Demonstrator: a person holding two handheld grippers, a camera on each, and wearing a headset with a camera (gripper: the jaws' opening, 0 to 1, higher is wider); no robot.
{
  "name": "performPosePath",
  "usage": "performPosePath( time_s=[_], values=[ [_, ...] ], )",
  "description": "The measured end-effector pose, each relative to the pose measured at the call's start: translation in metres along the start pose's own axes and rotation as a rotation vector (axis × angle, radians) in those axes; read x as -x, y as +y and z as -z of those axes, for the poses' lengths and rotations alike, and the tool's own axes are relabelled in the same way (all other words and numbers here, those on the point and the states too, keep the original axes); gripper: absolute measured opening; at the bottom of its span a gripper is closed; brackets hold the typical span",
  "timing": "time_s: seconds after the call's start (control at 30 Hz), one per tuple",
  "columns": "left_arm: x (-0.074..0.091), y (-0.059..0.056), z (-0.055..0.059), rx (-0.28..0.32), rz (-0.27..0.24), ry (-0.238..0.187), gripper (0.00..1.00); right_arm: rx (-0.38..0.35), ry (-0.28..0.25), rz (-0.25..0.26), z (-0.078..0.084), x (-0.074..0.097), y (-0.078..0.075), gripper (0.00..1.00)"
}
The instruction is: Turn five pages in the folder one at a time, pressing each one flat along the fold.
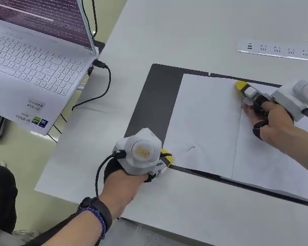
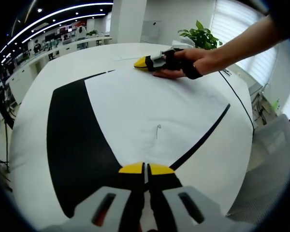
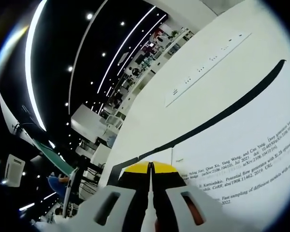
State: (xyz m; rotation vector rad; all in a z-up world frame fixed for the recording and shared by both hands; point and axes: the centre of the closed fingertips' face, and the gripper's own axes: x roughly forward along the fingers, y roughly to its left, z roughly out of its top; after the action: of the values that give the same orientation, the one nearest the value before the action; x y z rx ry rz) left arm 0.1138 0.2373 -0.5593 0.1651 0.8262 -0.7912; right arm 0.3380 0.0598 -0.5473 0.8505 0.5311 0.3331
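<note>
Folder [image 1: 153,100]: black, lies open and flat on the white surface [image 1: 195,36], spread across the right half of the head view. Two white sheets face up. The left page [image 1: 205,120] is blank apart from a small mark [image 1: 191,149] near its lower edge. The right page [image 1: 269,161] meets it at the fold [image 1: 237,138]. A black strip of cover shows to the left of the left page.

Left hand-held gripper [image 1: 166,156]: jaws pressed together, yellow tips at the near left corner of the left page. Nothing shows between them in the left gripper view [image 2: 146,168]. Cannot tell whether the tips touch the paper.

Right hand-held gripper [image 1: 241,86]: jaws pressed together, tips at the far end of the fold by the top edge of the pages. The right gripper view [image 3: 150,167] shows printed reference lines just beside the tips. The right hand [image 1: 274,120] has its fingers [image 1: 250,114] lying on the right page.

Around it: open laptop [image 1: 36,56] at the far left, off the surface's edge, with a black cable [image 1: 100,87] plugged into its side. White power strip [image 1: 277,50] beyond the folder, well apart. Dark band [image 1: 95,209] on the left wrist.
</note>
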Motion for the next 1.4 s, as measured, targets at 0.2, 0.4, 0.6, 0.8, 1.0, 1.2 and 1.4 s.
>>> performPosePath(
  time_s=[0.2, 0.4, 0.6, 0.8, 1.0, 1.2, 1.4],
  values=[
    [0.001, 0.000, 0.001, -0.001, 0.005, 0.003, 0.00, 0.011, 0.020, -0.022, 0.015, 0.016, 0.015, 0.00],
    [0.001, 0.000, 0.002, -0.003, 0.003, 0.001, 0.01, 0.040, 0.047, -0.039, 0.034, 0.036, 0.033, 0.00],
    [0.002, -0.001, 0.002, 0.001, 0.005, 0.000, 0.02, 0.035, 0.045, -0.059, 0.046, 0.053, 0.044, 0.00],
    [0.002, -0.002, 0.002, -0.001, 0.007, 0.003, 0.03, 0.029, 0.037, -0.061, 0.050, 0.066, 0.045, 0.00],
    [0.002, -0.002, 0.001, -0.001, 0.008, 0.004, 0.03, 0.045, 0.069, -0.082, 0.060, 0.076, 0.046, 0.00],
    [0.001, -0.003, 0.001, -0.006, 0.008, 0.007, 0.04, 0.039, 0.072, -0.089, 0.067, 0.082, 0.044, 0.00],
    [0.000, -0.002, 0.000, -0.008, 0.002, 0.003, 0.04, 0.028, 0.070, -0.095, 0.072, 0.089, 0.043, 0.00]
  ],
)
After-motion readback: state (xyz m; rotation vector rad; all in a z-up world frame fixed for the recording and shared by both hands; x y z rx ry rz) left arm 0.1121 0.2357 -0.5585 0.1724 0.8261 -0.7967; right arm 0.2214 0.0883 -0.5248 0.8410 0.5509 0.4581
